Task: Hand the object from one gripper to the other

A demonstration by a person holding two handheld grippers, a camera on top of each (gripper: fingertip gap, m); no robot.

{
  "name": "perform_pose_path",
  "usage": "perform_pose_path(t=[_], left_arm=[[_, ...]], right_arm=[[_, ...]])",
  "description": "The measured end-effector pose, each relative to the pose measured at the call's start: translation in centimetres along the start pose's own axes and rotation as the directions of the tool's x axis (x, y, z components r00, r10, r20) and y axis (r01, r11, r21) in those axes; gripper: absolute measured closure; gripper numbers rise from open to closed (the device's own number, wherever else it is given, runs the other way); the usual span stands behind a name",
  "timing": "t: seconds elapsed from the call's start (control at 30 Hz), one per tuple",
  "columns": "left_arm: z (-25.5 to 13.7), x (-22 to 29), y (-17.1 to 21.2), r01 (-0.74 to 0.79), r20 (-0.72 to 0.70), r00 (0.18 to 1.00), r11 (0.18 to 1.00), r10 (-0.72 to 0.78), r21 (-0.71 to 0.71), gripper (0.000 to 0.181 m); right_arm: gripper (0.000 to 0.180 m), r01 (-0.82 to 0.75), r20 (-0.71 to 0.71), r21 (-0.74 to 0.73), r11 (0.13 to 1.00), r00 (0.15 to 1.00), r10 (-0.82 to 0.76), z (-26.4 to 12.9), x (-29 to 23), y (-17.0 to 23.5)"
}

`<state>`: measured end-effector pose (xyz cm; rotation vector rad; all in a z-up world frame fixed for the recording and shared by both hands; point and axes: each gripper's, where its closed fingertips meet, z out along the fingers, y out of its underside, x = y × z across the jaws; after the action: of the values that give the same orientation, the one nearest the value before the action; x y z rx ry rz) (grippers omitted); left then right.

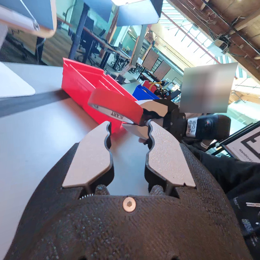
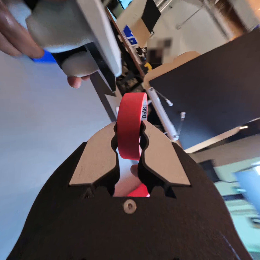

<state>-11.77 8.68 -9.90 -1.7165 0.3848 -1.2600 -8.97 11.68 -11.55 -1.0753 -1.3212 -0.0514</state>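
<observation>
A red tape roll [image 2: 130,126] stands on edge between the pads of my right gripper [image 2: 129,123], and both pads press on its sides. In the left wrist view the same roll [image 1: 115,106] juts out from the right gripper [image 1: 142,118], held above the table just beyond my left fingertips. My left gripper [image 1: 129,123] is open with nothing between its fingers [image 1: 91,154], and it does not touch the roll. The left gripper also shows in the right wrist view [image 2: 101,59] at the upper left, held by a hand [image 2: 16,35], apart from the roll.
A red bin [image 1: 84,81] sits on the white table [image 1: 35,140] behind the roll, with a blue bin [image 1: 143,92] farther back. A white sheet [image 1: 12,84] lies at the left. A board with a black pattern [image 1: 246,142] stands at the right. A dark panel [image 2: 204,91] is beyond the right gripper.
</observation>
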Motion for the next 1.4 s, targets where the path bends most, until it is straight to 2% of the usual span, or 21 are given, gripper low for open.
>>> perform_pose_path(t=[0.1, 0.2, 0.27, 0.37, 0.43, 0.5, 0.6, 0.67, 0.73, 0.8, 0.9, 0.97, 1.0, 1.03, 1.07, 1.1, 1.17, 1.23, 1.27, 1.33, 1.4], left_arm=[[1.3, -0.2, 0.8, 0.160, -0.028, 0.987, 0.987, -0.159, 0.036, 0.128], [1.8, -2.0, 1.6, 0.244, 0.022, 0.969, 0.967, -0.246, 0.079, 0.129], [1.6, -2.8, 1.8, 0.262, 0.029, 0.963, 0.960, -0.266, 0.101, 0.145], [1.4, -2.6, 1.4, 0.235, -0.008, 0.972, 0.966, -0.235, 0.106, 0.146], [0.8, -2.2, 0.4, 0.161, -0.023, 0.987, 0.977, -0.159, 0.143, 0.149], [-0.1, -1.7, -0.5, 0.061, -0.035, 0.998, 0.987, -0.057, 0.149, 0.150], [-1.6, -0.5, -1.5, -0.169, -0.041, 0.983, 0.975, 0.176, 0.143, 0.151], [-2.4, 0.4, -1.6, -0.308, -0.046, 0.948, 0.945, 0.315, 0.112, 0.151], [-3.0, 1.7, -1.2, -0.395, -0.101, 0.910, 0.915, 0.402, 0.076, 0.151], [-3.5, 3.4, -0.9, -0.439, -0.185, 0.875, 0.895, 0.447, 0.082, 0.151], [-4.1, 6.0, 0.2, -0.468, -0.336, 0.818, 0.880, 0.467, 0.084, 0.151], [-4.3, 7.1, 1.2, -0.480, -0.407, 0.786, 0.874, 0.465, 0.071, 0.151], [-4.2, 7.3, 1.4, -0.486, -0.420, 0.778, 0.871, 0.468, 0.069, 0.150], [-4.2, 7.4, 1.4, -0.486, -0.427, 0.774, 0.871, 0.468, 0.073, 0.150], [-4.3, 7.4, 1.2, -0.473, -0.426, 0.779, 0.877, 0.460, 0.081, 0.150], [-4.3, 6.9, 0.6, -0.458, -0.395, 0.799, 0.884, 0.454, 0.089, 0.151], [-4.1, 4.7, -0.7, -0.473, -0.246, 0.841, 0.876, 0.482, 0.098, 0.153], [-3.7, 1.8, -1.5, -0.487, -0.065, 0.869, 0.871, 0.491, 0.060, 0.148], [-3.5, 0.6, -1.6, -0.470, 0.003, 0.882, 0.882, 0.471, 0.028, 0.144], [-2.9, -0.3, -1.3, -0.375, 0.012, 0.927, 0.927, 0.375, 0.000, 0.141], [-2.5, -0.7, -1.1, -0.261, 0.001, 0.965, 0.965, 0.261, 0.007, 0.139]], right_arm=[[0.152, 0.358, -0.140, -0.041, 0.933, 0.922, -0.360, 0.3, -0.7, 0.4], [0.152, 0.519, -0.185, -0.042, 0.854, 0.836, -0.517, 0.7, -2.2, 0.5], [0.152, 0.556, -0.195, -0.043, 0.830, 0.810, -0.553, 0.8, -2.5, 0.3], [0.149, 0.495, -0.178, -0.018, 0.868, 0.853, -0.490, 0.8, -2.5, 0.1], [0.129, 0.385, -0.131, 0.075, 0.920, 0.918, -0.374, 0.2, -2.6, -1.2], [0.114, 0.258, -0.052, 0.085, 0.963, 0.966, -0.254, -0.1, -2.2, -2.1], [0.118, 0.010, 0.055, 0.194, 0.981, 0.998, -0.021, -1.4, -1.1, -4.0], [0.121, -0.213, 0.185, 0.253, 0.944, 0.968, 0.169, -2.2, -0.3, -4.3], [0.120, -0.428, 0.336, 0.264, 0.864, 0.881, 0.333, -2.7, 0.3, -4.2], [0.117, -0.579, 0.477, 0.227, 0.783, 0.767, 0.428, -3.0, 0.1, -3.8], [0.112, -0.716, 0.702, 0.117, 0.688, 0.550, 0.453, -4.0, -2.3, -4.0], [0.111, -0.757, 0.791, 0.057, 0.651, 0.432, 0.434, -4.8, -3.7, -4.7], [0.120, -0.762, 0.813, 0.044, 0.646, 0.403, 0.420, -5.1, -4.1, -5.1], [0.137, -0.761, 0.818, 0.040, 0.648, 0.398, 0.416, -5.3, -4.3, -5.3], [0.150, -0.745, 0.801, 0.049, 0.665, 0.427, 0.420, -5.0, -4.2, -5.2], [0.151, -0.734, 0.776, 0.064, 0.676, 0.462, 0.428, -4.8, -3.8, -5.1], [0.151, -0.717, 0.703, 0.095, 0.690, 0.539, 0.463, -4.1, -2.3, -4.7], [0.151, -0.642, 0.579, 0.141, 0.754, 0.671, 0.463, -3.3, -0.8, -3.8], [0.151, -0.565, 0.501, 0.156, 0.810, 0.752, 0.428, -2.9, -0.4, -3.2], [0.151, -0.329, 0.310, 0.156, 0.931, 0.912, 0.270, -2.0, 0.1, -1.7], [0.151, -0.028, 0.106, 0.102, 0.994, 0.994, 0.017, -1.2, 0.7, -0.2]])
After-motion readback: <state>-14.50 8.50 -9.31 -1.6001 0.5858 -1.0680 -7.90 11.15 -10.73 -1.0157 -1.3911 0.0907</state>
